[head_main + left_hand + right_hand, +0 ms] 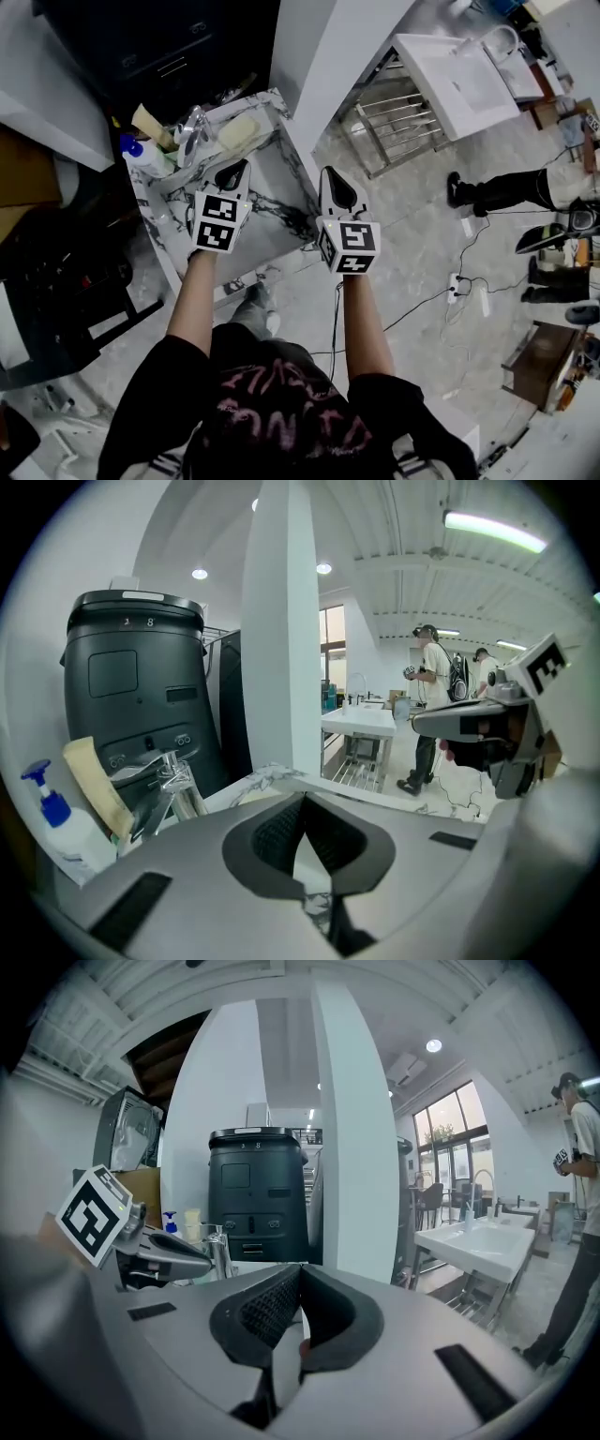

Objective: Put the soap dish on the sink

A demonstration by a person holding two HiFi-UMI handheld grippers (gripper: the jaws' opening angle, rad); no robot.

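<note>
Ahead of me a white pillar rises beside a tall black bin, with a blue-pump bottle at far left. Off to my right a white washstand stands near a person, and cables trail across the floor.

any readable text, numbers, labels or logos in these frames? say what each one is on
Nothing reads cleanly enough to quote.
Shirt: pink lettering, too distorted to read.
Black unit: two small marks near its top, too small to read.
Marker cubes: black-and-white square codes, no letters.
Pump bottle: no legible label.
</note>
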